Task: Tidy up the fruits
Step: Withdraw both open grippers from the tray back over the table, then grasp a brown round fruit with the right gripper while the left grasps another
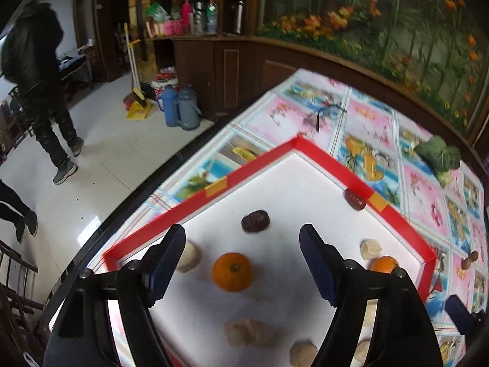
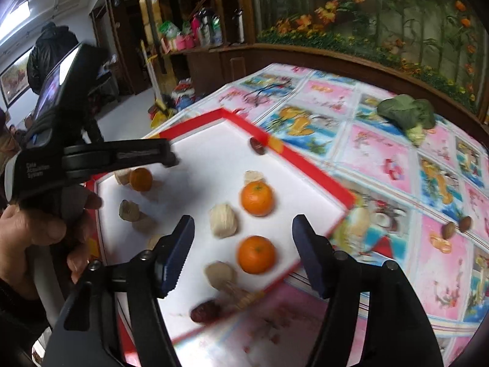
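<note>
While blurred, red date (image 2: 204, 309) seemingly lengthwise left-right, on tray (image 2: 308, 168)

Landmark: red-rimmed tray (image 1: 321, 156).

Left wrist view: pale lump (image 1: 189, 257) inside the tray's left rim half hidden behind the left gripper finger (image 1: 169, 263); second orange (image 1: 384, 264) by the tray's right corner partly covered by the other finger; pale pieces (image 1: 302, 353) at the tray's near side cut by the bottom edge; small brown items (image 1: 470, 260) beyond the right corner too small to name.

Right wrist view: tray's near rim (image 2: 232, 312) smeared by motion blur; dark red fruit (image 2: 204, 309) there blurred; tray's left rim hidden behind the left gripper (image 2: 101, 156) and the hand (image 2: 39, 229) holding it.
</note>
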